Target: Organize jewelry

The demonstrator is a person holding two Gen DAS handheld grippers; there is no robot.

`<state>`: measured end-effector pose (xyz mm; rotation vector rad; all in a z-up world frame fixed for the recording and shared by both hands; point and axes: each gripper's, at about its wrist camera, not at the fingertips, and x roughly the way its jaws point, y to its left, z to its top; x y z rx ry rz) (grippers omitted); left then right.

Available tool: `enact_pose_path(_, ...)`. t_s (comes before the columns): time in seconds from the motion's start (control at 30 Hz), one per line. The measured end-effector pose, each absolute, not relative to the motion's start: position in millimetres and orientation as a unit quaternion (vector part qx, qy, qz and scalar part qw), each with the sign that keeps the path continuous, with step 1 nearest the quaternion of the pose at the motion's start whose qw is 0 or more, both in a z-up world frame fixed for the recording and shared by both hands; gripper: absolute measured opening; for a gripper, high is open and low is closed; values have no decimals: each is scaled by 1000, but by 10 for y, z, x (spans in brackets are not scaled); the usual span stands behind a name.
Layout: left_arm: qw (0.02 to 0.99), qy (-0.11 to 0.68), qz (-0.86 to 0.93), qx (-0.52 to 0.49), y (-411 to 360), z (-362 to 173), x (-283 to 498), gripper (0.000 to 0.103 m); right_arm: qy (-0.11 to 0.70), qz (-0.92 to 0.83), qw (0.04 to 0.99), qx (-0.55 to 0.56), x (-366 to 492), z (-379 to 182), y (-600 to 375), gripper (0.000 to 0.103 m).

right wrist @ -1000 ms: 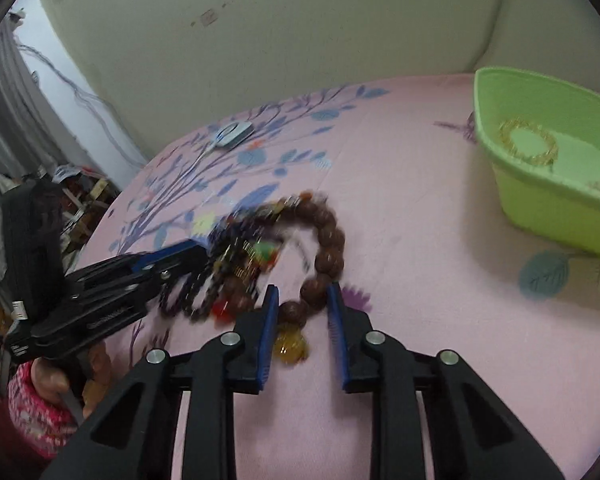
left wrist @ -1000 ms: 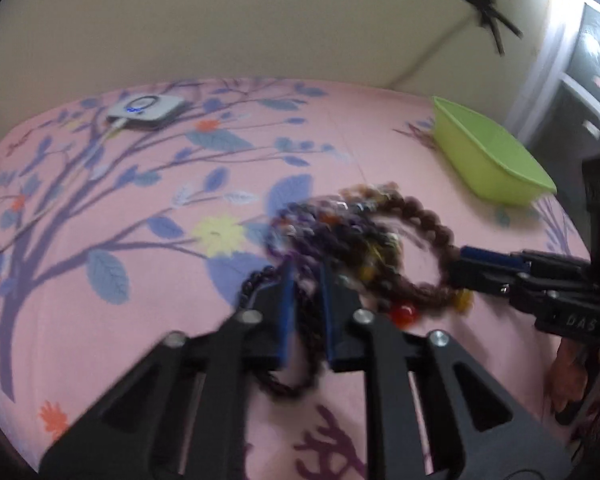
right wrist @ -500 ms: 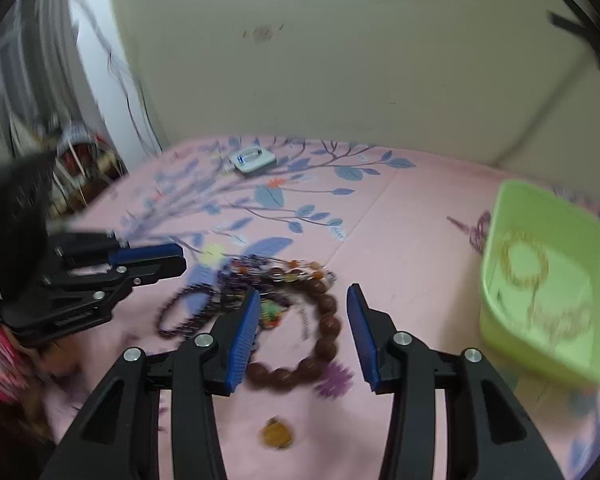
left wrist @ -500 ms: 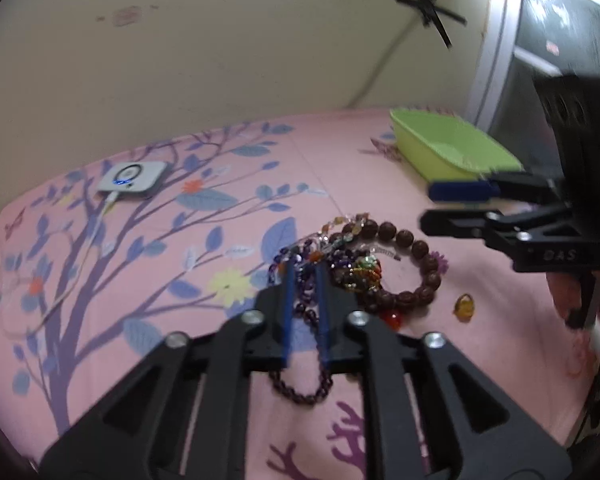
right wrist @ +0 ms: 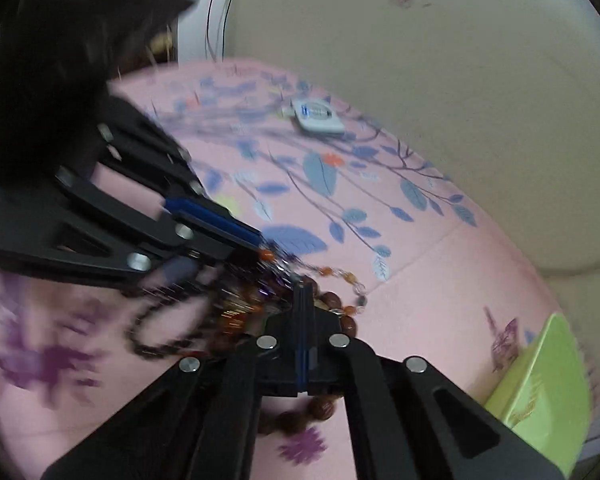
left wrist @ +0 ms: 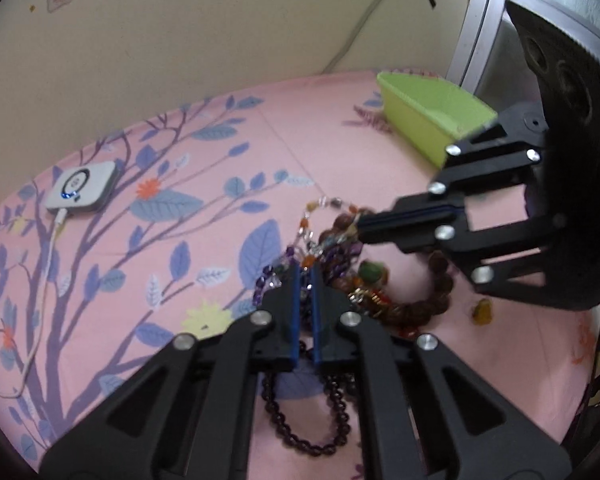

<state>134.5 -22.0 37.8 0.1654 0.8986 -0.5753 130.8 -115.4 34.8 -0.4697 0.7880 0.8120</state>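
A tangle of bead bracelets (left wrist: pixel 340 272) lies on the pink floral cloth: a brown wooden one (left wrist: pixel 440 276), a dark purple one (left wrist: pixel 308 436) and a thin multicoloured strand (left wrist: pixel 324 204). My left gripper (left wrist: pixel 307 270) is shut on a purple beaded strand in the pile. My right gripper (right wrist: pixel 302 288) is shut, tips pressed into the pile's far side, also seen in the left wrist view (left wrist: pixel 364 228); what it grips is hidden. The left gripper shows in the right wrist view (right wrist: pixel 256 244). An amber pendant (left wrist: pixel 482 312) lies apart.
A green plastic bin (left wrist: pixel 432 120) stands at the far right of the cloth, also in the right wrist view (right wrist: pixel 548 384). A white device (left wrist: pixel 82 190) with a cable lies at the far left. A wall runs behind the cloth.
My right gripper has closed and swung down into the bracelet pile from the right. My left gripper has stayed shut on the purple strand and moved closer over the pile.
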Motion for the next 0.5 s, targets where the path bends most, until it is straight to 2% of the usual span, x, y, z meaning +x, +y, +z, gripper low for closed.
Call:
enact_pose_path(0.2,875,389,-286,31,-175,932,1231,4,352,363,855,-113,1306,890,-1453,0)
enact_pose_path(0.33,886,358,-295,14,-208,1409,1094,4,299,348,885,-76,1190,1350,-1646,0)
enact_pose_path(0.5,896,318,-308,10,-375,2033,925,4,279,370,883,75,1103,1599,-2039,0)
